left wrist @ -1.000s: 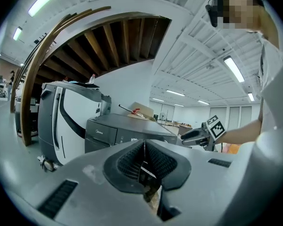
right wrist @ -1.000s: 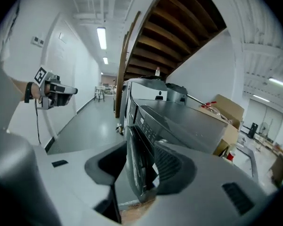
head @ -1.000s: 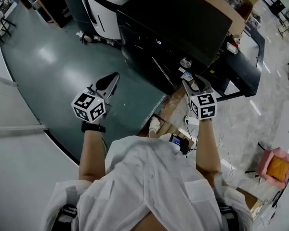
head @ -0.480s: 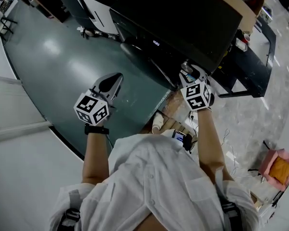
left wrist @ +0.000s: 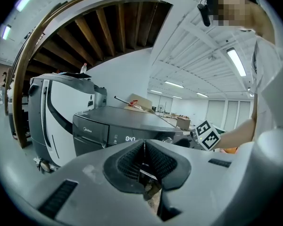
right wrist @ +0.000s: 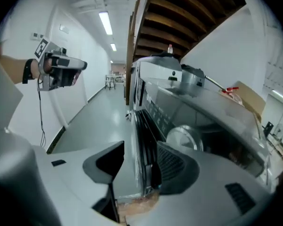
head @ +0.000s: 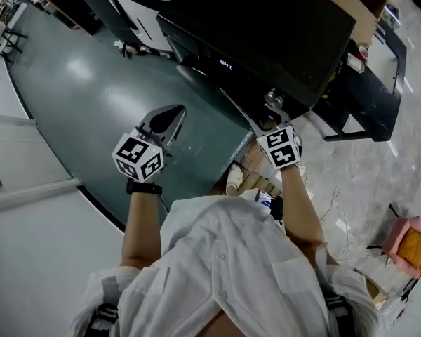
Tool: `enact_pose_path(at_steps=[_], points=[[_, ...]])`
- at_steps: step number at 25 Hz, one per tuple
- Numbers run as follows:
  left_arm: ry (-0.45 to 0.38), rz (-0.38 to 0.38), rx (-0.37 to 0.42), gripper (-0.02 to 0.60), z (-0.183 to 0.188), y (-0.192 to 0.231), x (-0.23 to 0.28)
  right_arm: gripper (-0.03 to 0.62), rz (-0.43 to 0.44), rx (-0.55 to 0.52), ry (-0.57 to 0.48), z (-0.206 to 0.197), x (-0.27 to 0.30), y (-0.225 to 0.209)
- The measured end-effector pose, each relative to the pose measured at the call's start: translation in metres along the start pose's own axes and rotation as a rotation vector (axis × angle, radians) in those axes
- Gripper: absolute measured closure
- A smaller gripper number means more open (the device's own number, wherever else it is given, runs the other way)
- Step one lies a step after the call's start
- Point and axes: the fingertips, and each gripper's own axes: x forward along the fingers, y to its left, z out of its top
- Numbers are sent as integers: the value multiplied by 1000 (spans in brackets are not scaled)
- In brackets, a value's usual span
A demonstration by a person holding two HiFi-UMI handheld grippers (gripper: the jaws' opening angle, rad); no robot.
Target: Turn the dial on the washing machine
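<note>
Dial (right wrist: 181,136) of the washing machine (right wrist: 193,105), a round silver knob on the front panel, shows just past the right gripper (right wrist: 139,160), above and to the right of its right-hand jaw and not between the two. That gripper's jaws stand well apart with nothing gripped; the dark edge of the machine's front runs through the gap. From the head view the right gripper (head: 269,118) points up at the dial (head: 272,99) from just below it; whether it touches cannot be told. The left gripper (left wrist: 144,147) has its ribbed pads pressed together on nothing and hangs well apart from the machine over the green floor (head: 91,97). Left of the knob, the lit display (left wrist: 130,138) reads 0:47. A tall white appliance (left wrist: 52,109) stands beyond the machine.
</note>
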Motion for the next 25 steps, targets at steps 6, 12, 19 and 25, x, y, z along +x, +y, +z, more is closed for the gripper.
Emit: enact_pose_path(at_steps=[6,12,19,25], points=[[-1,16,-15,565,-3,6,-2,378,-126,-171,-56,38,-11,-34],[1,-3,-19,565,-6,0,4,359,-164,-69,9,2,-27,-45],[-15,-17,-15,565,-2,-2,9,368,-159,69,21,-26,-51,-38],[-27,-33,-2,565,3,-9,6,372,-162,42,-27,-17,-62,-39]])
